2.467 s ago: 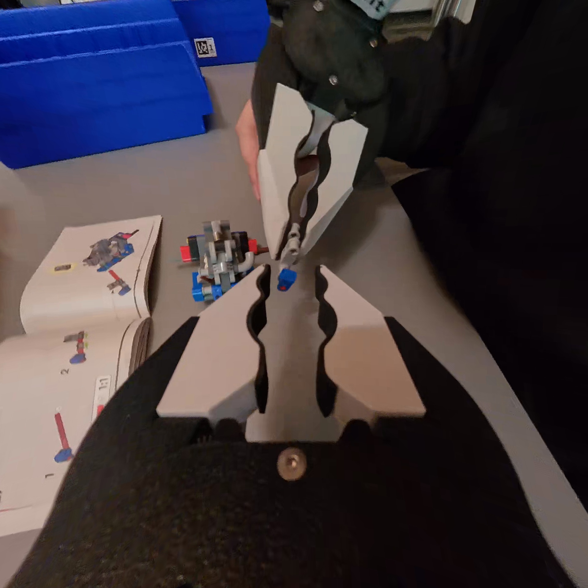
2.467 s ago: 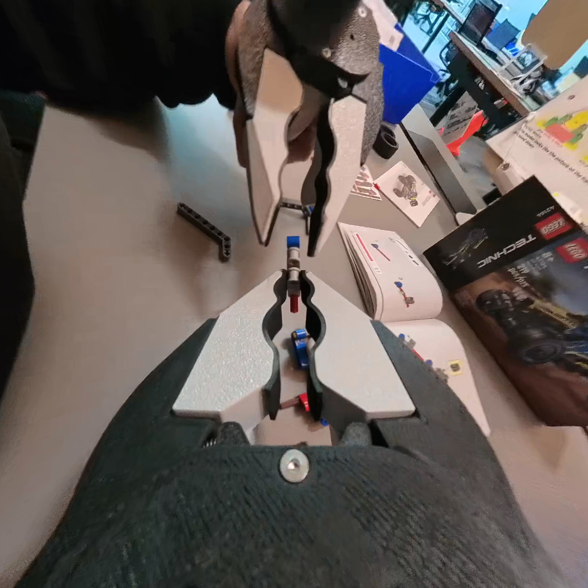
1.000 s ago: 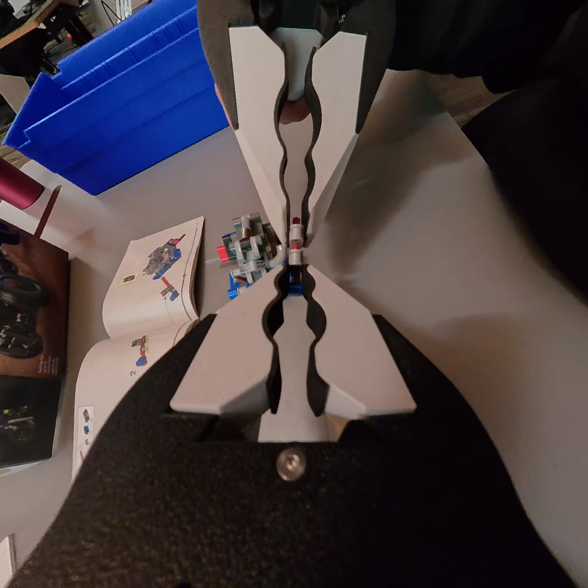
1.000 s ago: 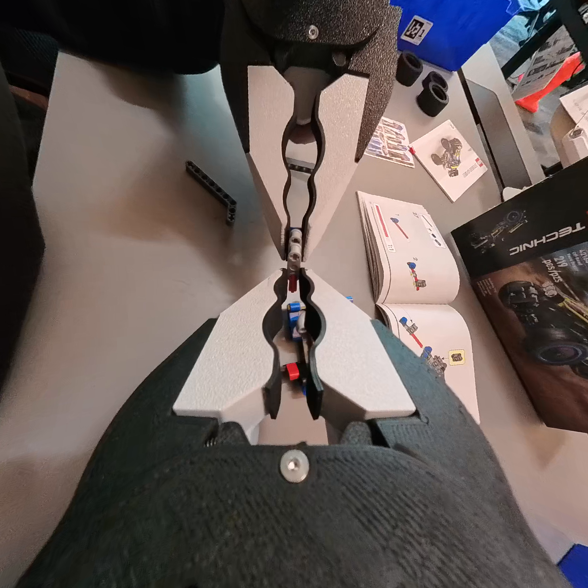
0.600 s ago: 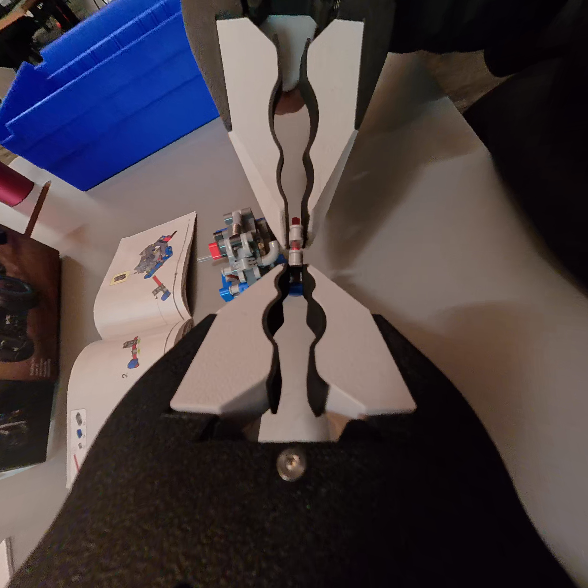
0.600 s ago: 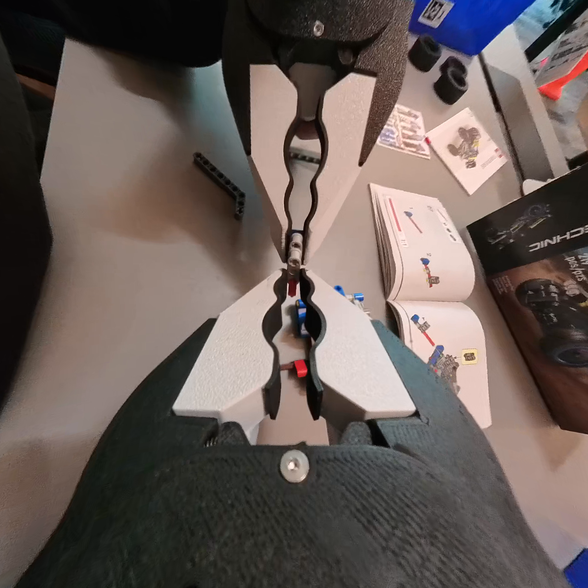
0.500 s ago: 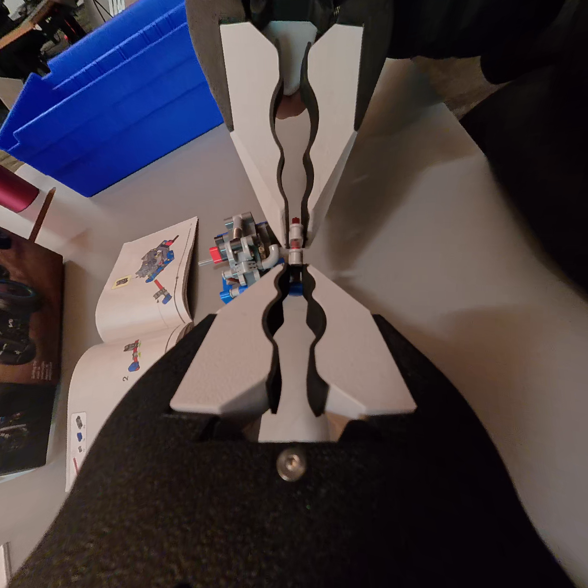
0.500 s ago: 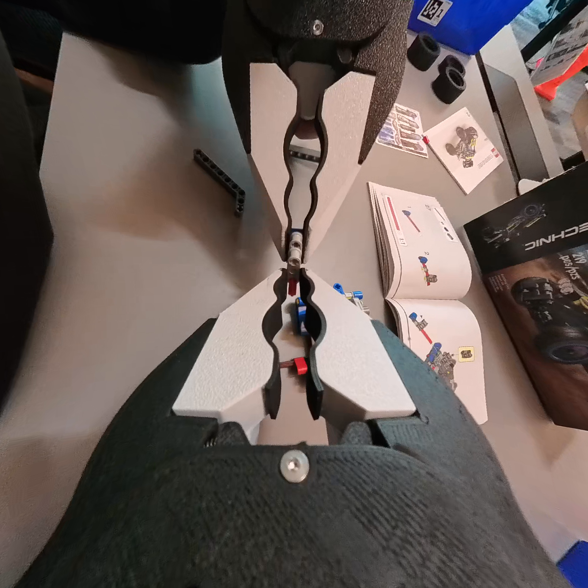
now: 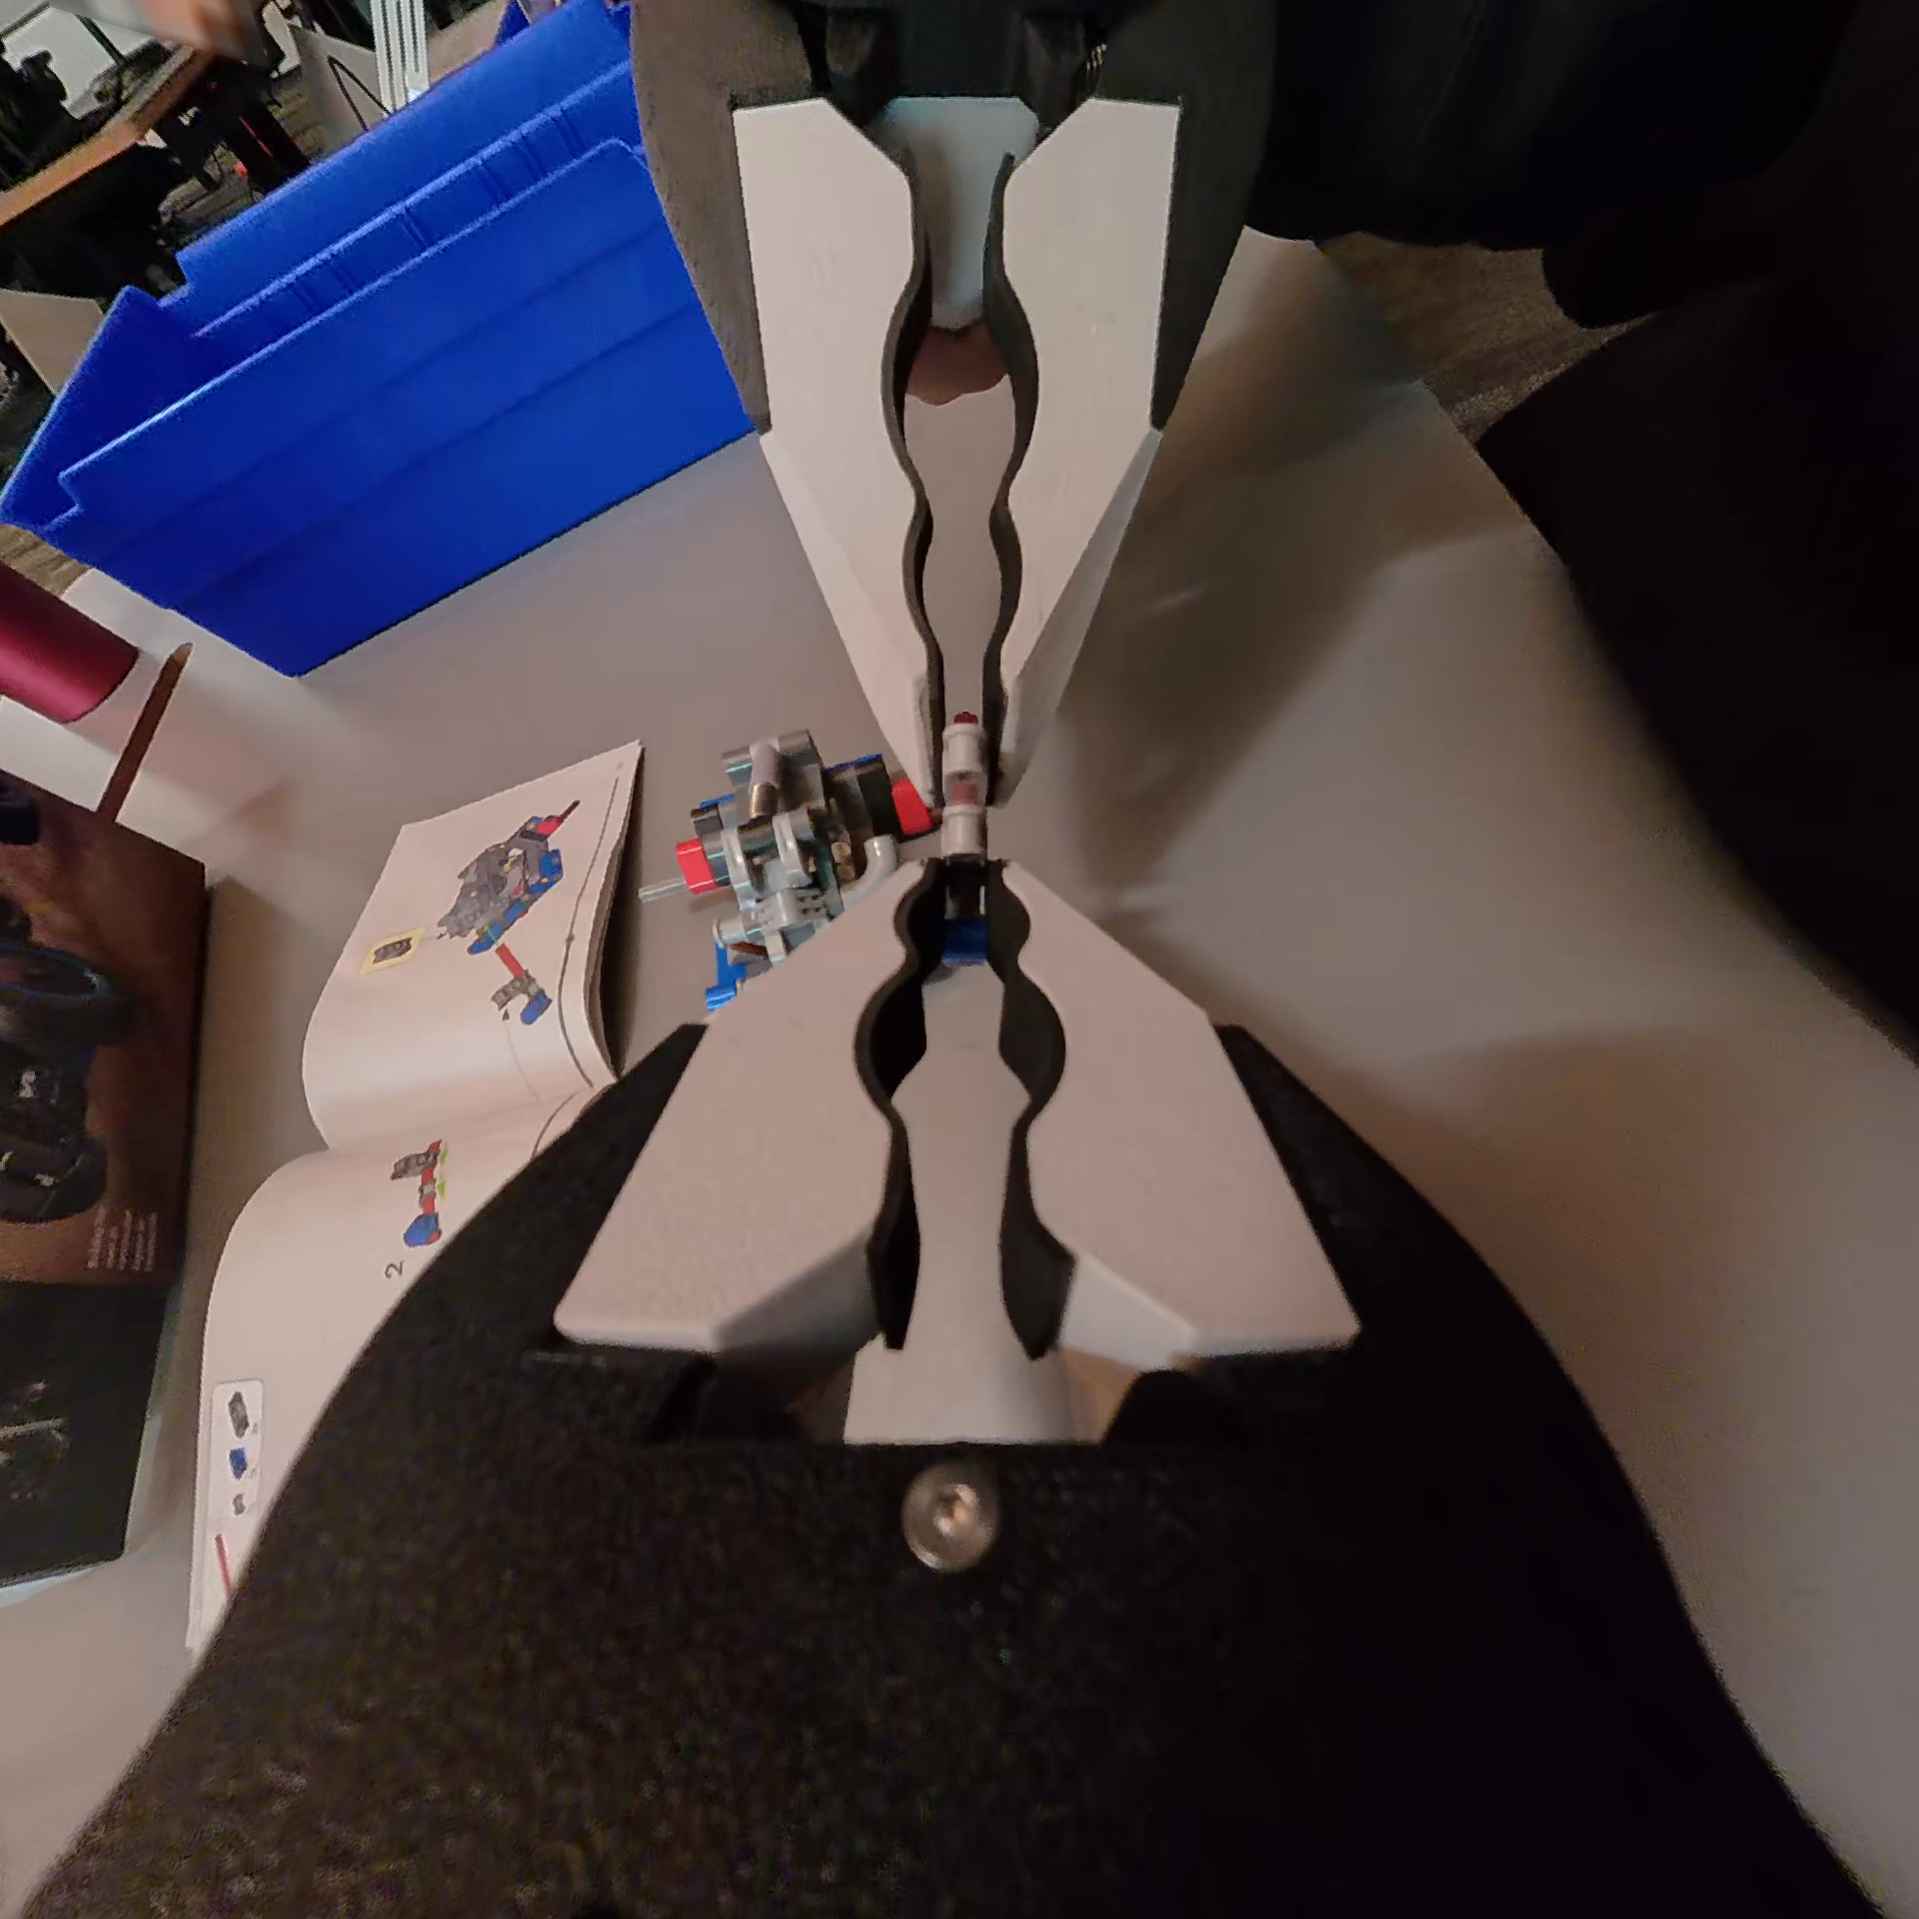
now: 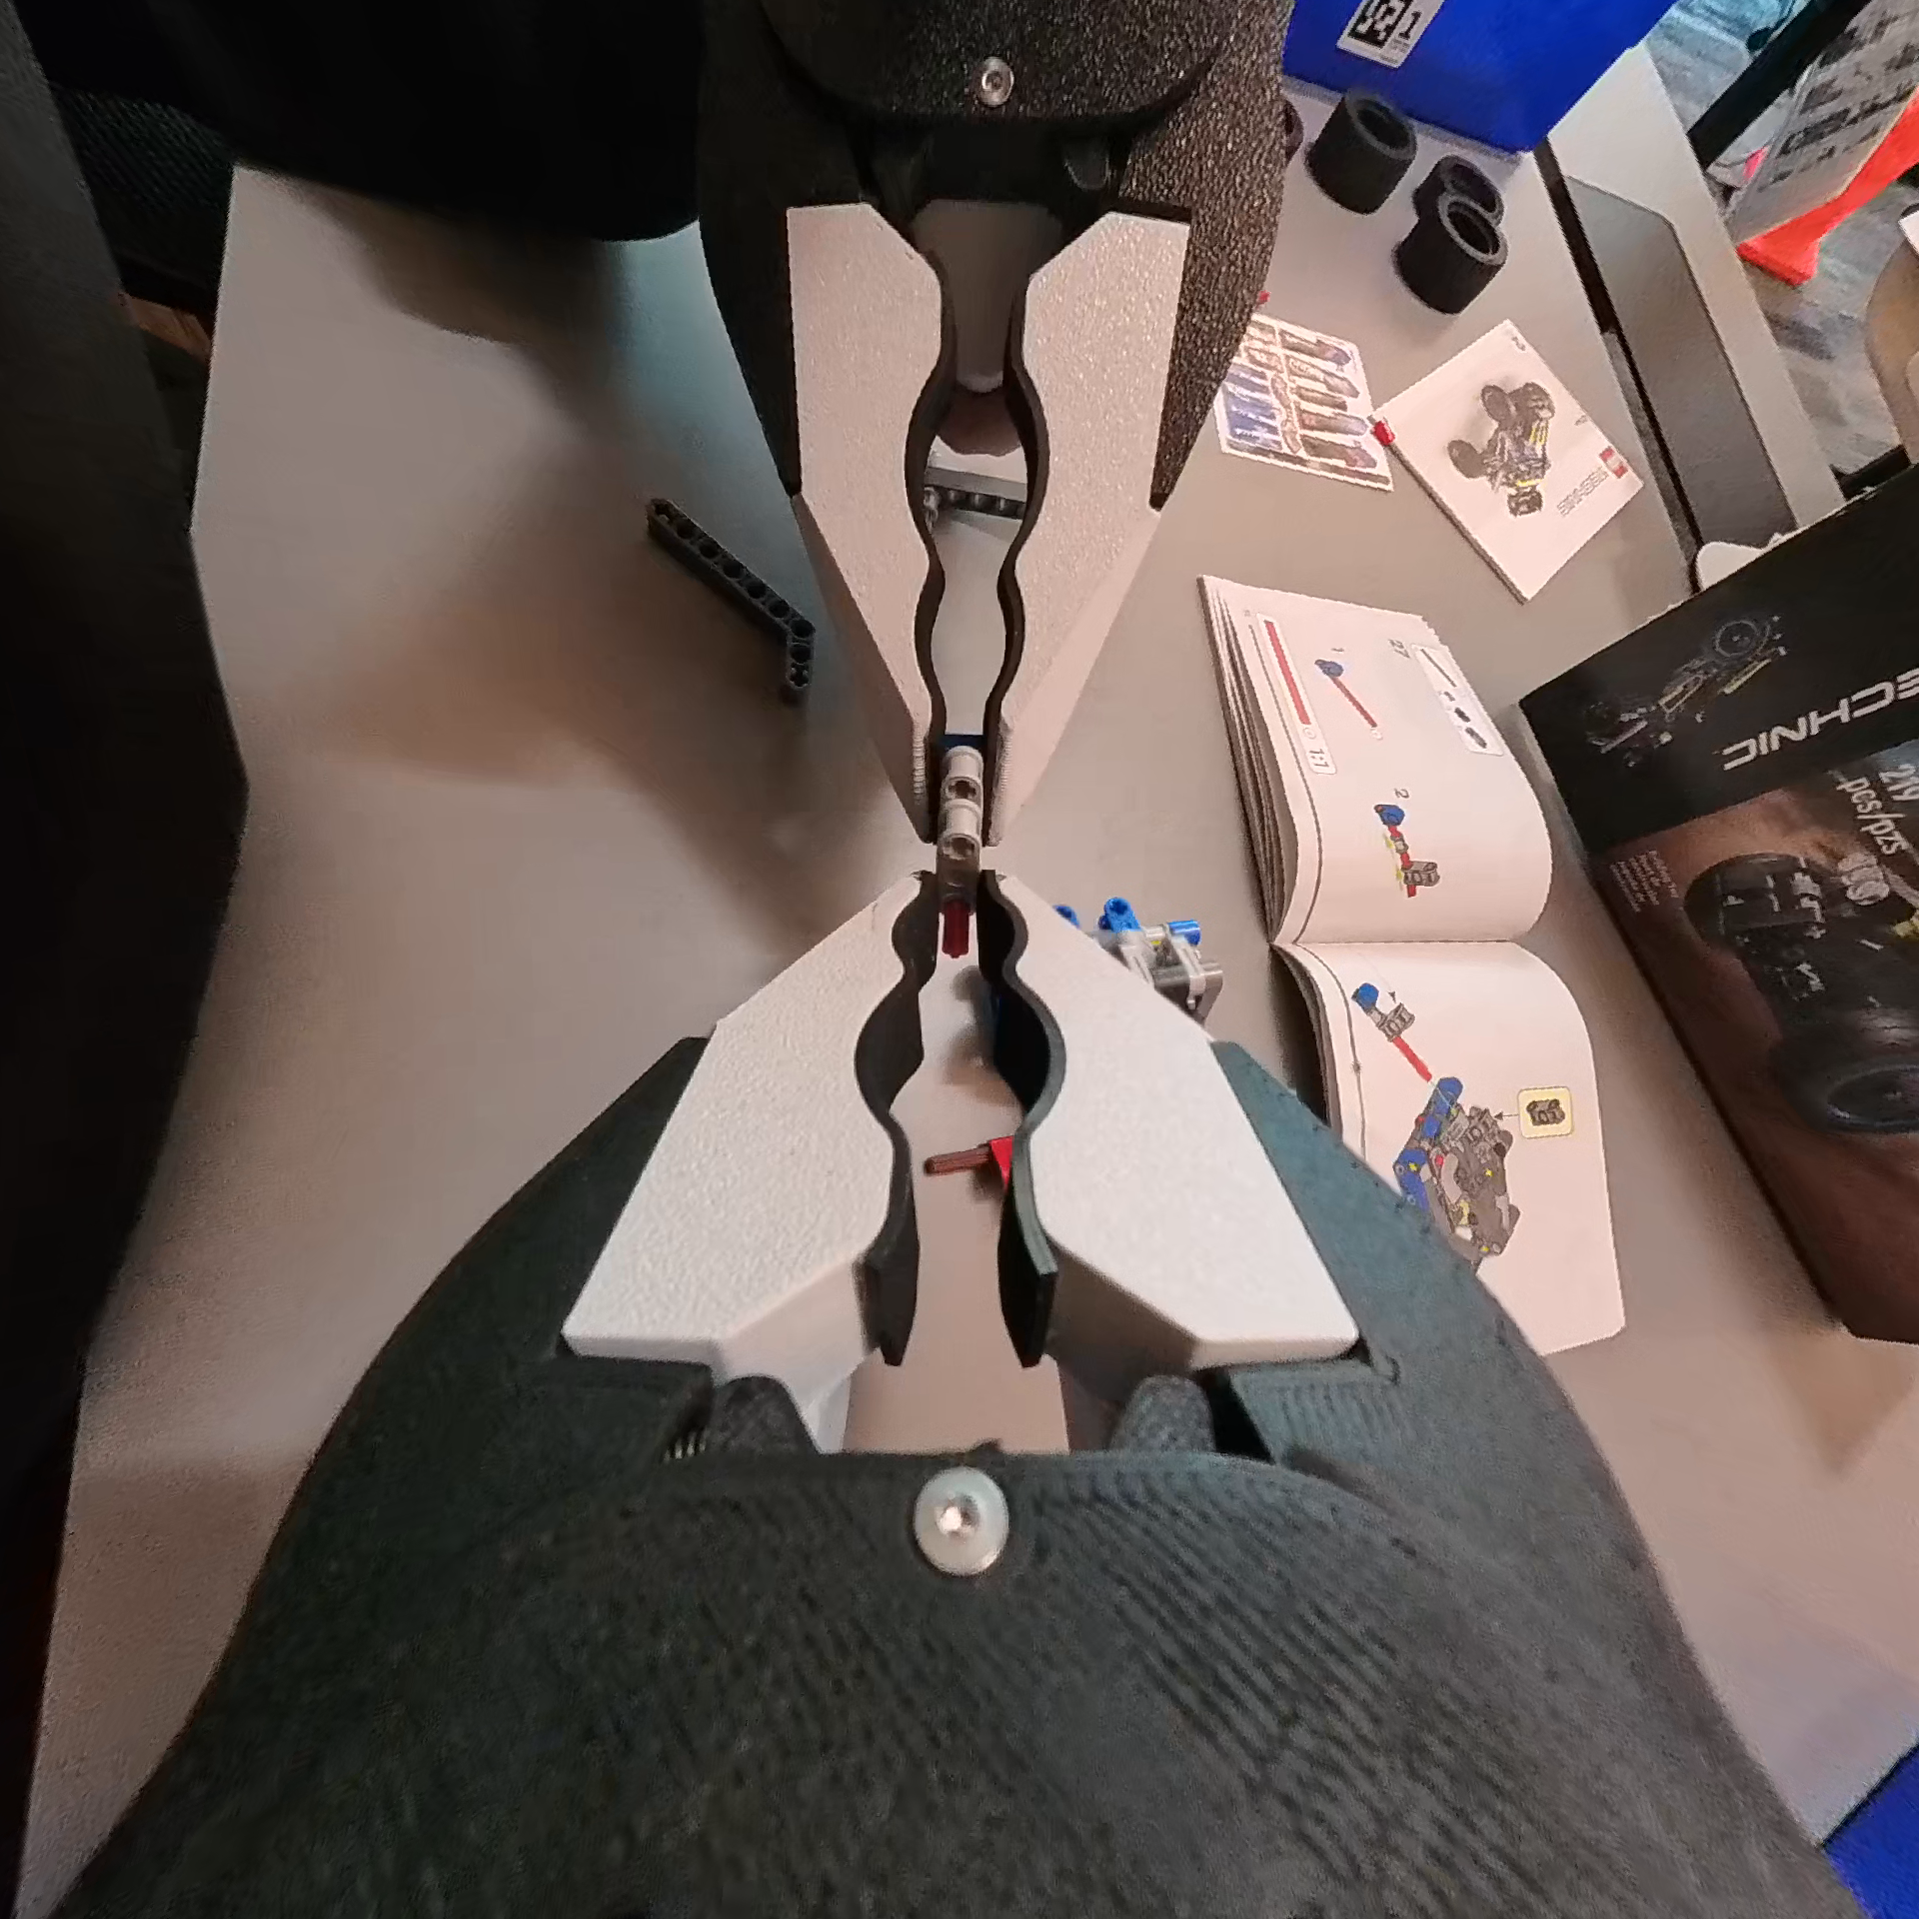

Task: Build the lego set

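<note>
Your left gripper (image 9: 961, 877) clamps the blue end of the small red-axle-and-grey-connector piece (image 10: 960, 820) | your right gripper (image 10: 953, 891) clamps its red end | piece held between both tips above the grey table (image 10: 498, 831).

We see the open booklet (image 9: 415, 1038) lying left of the part-built model (image 9: 789, 862); the bins (image 9: 395, 395) stand behind them, the box (image 9: 83, 1142) farther left, all on the table (image 9: 1350, 935).

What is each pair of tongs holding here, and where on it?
One small axle assembly, held between both: left tongs pinch its blue-capped end, right tongs its red-tipped end.
</note>
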Demonstrator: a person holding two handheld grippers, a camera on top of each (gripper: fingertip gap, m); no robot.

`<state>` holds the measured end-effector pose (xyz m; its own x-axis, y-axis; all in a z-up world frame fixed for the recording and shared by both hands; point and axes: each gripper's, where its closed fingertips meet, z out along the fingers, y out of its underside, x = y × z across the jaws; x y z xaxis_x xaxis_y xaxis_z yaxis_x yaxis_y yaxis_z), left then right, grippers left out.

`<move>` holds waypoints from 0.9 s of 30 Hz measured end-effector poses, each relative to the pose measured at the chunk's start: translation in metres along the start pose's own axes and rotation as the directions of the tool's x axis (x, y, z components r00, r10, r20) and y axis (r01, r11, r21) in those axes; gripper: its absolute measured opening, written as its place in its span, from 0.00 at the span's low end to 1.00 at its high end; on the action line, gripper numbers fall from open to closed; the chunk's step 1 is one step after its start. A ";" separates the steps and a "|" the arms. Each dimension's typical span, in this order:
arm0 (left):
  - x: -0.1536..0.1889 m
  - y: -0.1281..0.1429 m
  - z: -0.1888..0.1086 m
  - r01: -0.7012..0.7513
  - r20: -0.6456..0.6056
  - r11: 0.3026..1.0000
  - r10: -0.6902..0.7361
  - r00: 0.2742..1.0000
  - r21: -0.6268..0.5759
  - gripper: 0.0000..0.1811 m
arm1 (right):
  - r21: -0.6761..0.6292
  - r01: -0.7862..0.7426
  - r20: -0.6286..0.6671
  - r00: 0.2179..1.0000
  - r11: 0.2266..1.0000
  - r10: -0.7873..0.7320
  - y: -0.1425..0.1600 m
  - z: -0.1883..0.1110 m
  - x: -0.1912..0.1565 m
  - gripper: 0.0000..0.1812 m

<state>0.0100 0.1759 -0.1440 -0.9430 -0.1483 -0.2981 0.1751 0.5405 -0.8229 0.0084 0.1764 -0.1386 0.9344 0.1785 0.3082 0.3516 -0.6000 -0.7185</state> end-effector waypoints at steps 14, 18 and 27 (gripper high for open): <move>0.002 0.000 0.004 0.020 -0.012 1.000 -0.021 1.000 -0.013 0.03 | 0.069 -0.087 0.001 0.996 0.994 0.087 0.002 0.001 -0.002 0.03; 0.005 -0.004 0.006 0.026 -0.033 1.000 -0.026 0.999 -0.002 0.03 | 0.116 -0.099 0.020 0.995 0.988 0.098 0.001 0.003 -0.005 0.03; 0.009 0.002 0.011 0.044 -0.070 0.999 -0.044 0.997 -0.012 0.03 | 0.093 -0.135 0.032 0.991 0.986 0.132 0.010 0.005 -0.010 0.04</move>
<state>0.0047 0.1663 -0.1535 -0.9673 -0.1141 -0.2267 0.1302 0.5438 -0.8290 0.0029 0.1731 -0.1518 0.9740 0.1227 0.1902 0.2264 -0.5432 -0.8085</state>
